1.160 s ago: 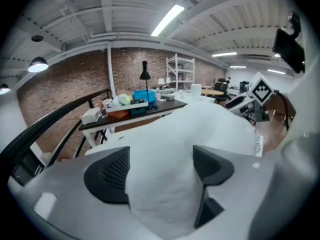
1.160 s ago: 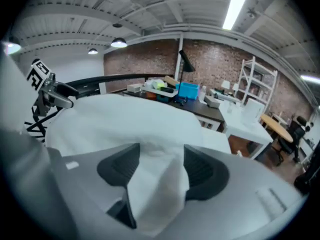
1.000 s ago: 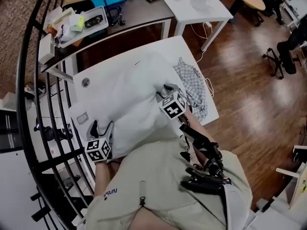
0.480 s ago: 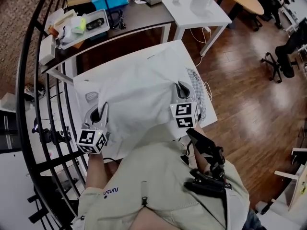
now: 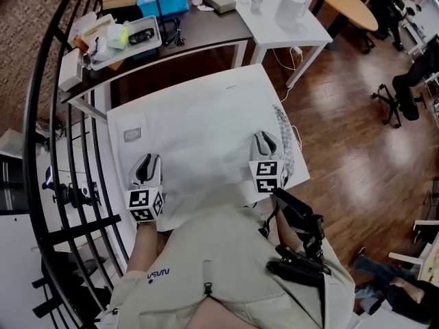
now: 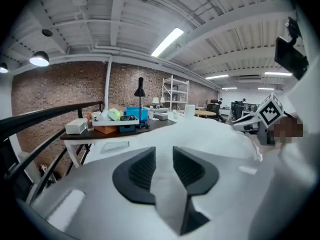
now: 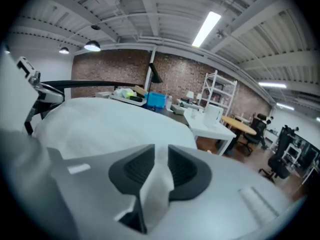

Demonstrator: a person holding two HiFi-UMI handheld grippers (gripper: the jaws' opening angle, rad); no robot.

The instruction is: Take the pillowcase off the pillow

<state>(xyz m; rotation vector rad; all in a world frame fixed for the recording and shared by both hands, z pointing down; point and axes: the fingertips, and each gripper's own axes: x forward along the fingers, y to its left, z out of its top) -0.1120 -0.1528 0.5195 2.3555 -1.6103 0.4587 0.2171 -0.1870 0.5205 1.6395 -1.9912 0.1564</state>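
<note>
pillowcase (image 5: 199, 142) lies flat across white table (image 5: 114, 117), covers most of it; looks like pillow inside, no part bared

left gripper (image 5: 146, 164) at near-left corner, right gripper (image 5: 265, 142) at near-right corner; each pinches fold of white fabric, jaws just eased open a little, fabric between pads

judged: hold on near edge taken, stripping barely begun; whole pull of case off pillow left

checked cloth (image 5: 285, 142) at right table edge, part under pillowcase

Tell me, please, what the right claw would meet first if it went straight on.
The white pillow right ahead, probably; the right claw, whose jaws have just been opening, has a fold of pillowcase between them.
</note>
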